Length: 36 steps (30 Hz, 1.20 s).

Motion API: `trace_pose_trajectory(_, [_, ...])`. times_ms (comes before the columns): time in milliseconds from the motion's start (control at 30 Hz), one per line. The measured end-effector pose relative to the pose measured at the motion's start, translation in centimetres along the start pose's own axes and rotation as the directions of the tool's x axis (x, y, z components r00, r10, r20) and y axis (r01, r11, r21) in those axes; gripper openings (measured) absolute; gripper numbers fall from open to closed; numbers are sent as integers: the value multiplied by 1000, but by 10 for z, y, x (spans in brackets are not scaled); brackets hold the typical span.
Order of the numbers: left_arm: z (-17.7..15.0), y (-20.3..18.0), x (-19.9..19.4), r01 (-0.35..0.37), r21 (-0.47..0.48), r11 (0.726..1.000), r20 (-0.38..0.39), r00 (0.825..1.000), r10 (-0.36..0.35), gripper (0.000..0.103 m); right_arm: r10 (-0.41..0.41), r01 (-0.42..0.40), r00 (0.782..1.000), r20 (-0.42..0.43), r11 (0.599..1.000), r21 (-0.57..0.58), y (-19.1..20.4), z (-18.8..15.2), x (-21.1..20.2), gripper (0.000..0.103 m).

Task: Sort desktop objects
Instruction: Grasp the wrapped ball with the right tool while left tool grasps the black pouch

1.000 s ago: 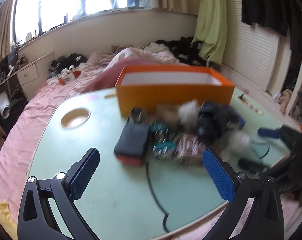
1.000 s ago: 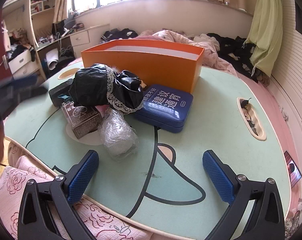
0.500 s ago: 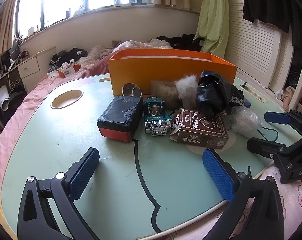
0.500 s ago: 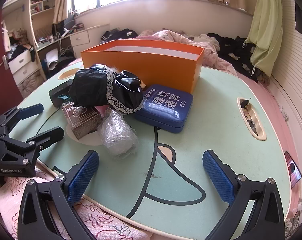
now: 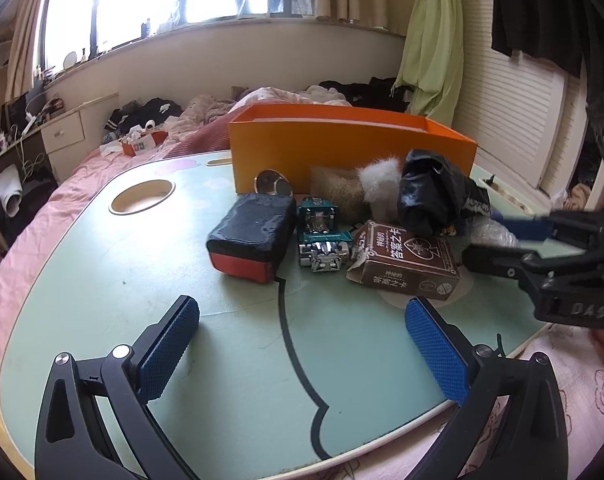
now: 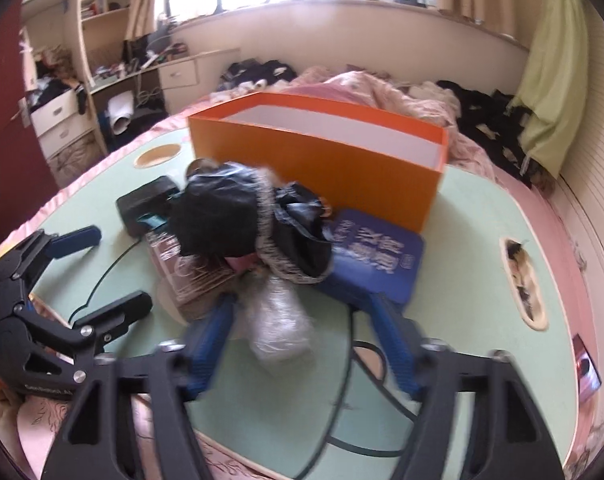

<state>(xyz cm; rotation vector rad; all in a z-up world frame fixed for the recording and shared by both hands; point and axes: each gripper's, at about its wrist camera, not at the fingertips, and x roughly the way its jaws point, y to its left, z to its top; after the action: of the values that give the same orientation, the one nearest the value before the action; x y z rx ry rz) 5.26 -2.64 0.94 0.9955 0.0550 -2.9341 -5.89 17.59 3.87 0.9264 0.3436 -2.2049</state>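
Since the earlier frame the right tongs (image 6: 302,320) had been closing – jaws now flanking, perhaps not yet pressing, the crinkled plastic bundle (image 6: 279,320) directly ahead on the green bench (image 6: 474,240). Left tongs (image 5: 302,344) – farther off – stood open and empty.

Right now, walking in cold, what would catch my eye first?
The bright orange box at the back of the pale green table grabs you first. Before it sits a heap of clutter, a crumpled black bag uppermost. Nearest, the right gripper straddles a clear plastic wad, its jaws just closing in.
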Motion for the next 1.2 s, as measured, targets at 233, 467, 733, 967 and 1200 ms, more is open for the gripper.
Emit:
trace_pose_trajectory(233, [31,29,-10,-23,-24,999,43,999,25,102,-11,8,999,48,998,68,-12,-10,-12,29])
trace_pose_trajectory(467, [61,42,25,5,33,999,-105,994,-2,77,6,-9,999,37,994,105,-16,-11,-10,29])
trace_pose_trajectory(733, [61,34,56,25,53,998,-221,975,-12,42,7,-10,999,35,994,113,-19,-12,-10,29])
trace_pose_trajectory(967, [61,40,37,46,15,999,-171,984,-43,40,10,-16,999,48,992,128,-26,-11,-15,28])
trace_pose_trajectory(1200, [98,41,9,59,20,998,-75,995,-58,40,-26,3,985,168,991,131,-42,28,-52,28])
